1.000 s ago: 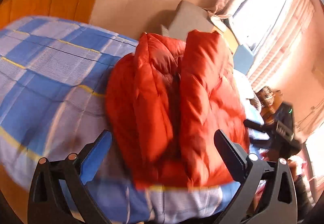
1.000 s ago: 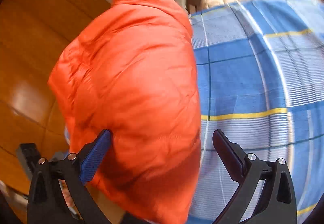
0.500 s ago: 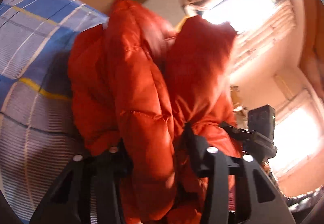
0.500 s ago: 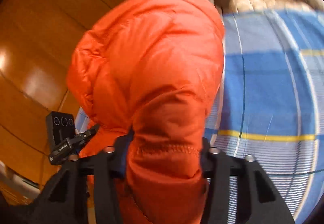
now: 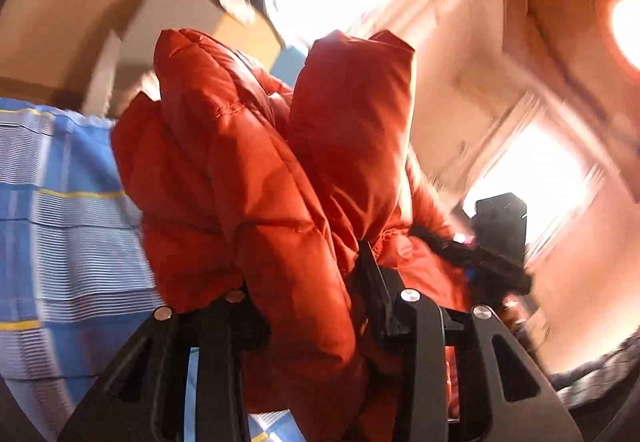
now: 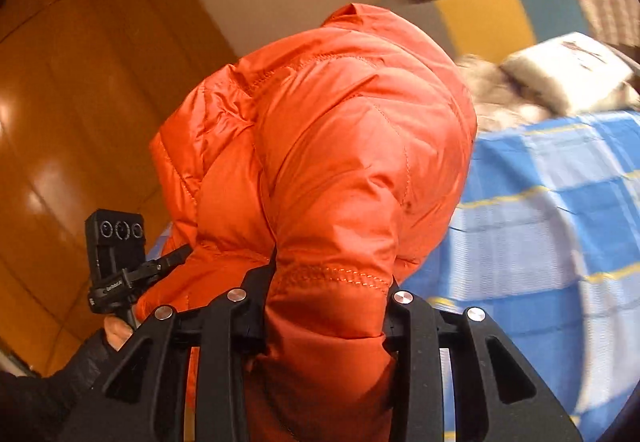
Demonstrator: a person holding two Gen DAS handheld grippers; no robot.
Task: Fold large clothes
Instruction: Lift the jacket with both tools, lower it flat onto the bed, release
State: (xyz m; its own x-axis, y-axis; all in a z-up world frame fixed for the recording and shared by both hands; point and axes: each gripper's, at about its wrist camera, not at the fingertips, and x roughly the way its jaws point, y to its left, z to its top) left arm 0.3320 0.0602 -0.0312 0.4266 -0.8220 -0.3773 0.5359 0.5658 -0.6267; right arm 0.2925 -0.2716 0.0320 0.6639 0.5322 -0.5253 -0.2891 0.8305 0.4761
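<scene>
Above the blue plaid bed (image 6: pixel 560 210): orange down jacket (image 6: pixel 340 146), bundled and lifted. Left gripper (image 5: pixel 304 298) and right gripper (image 6: pixel 328 282) each clamped on puffy folds. Likely light, soft, slippery-shelled; best gripped at stitched hems.

Small white lettering runs along the black camera mount (image 6: pixel 114 284) by the left tool, too tiny and blurred to read.

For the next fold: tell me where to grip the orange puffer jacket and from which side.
Grip the orange puffer jacket at its stitched bottom hem, from the near bed edge. It bunches thick there; both the left gripper and right gripper clamp that edge.
</scene>
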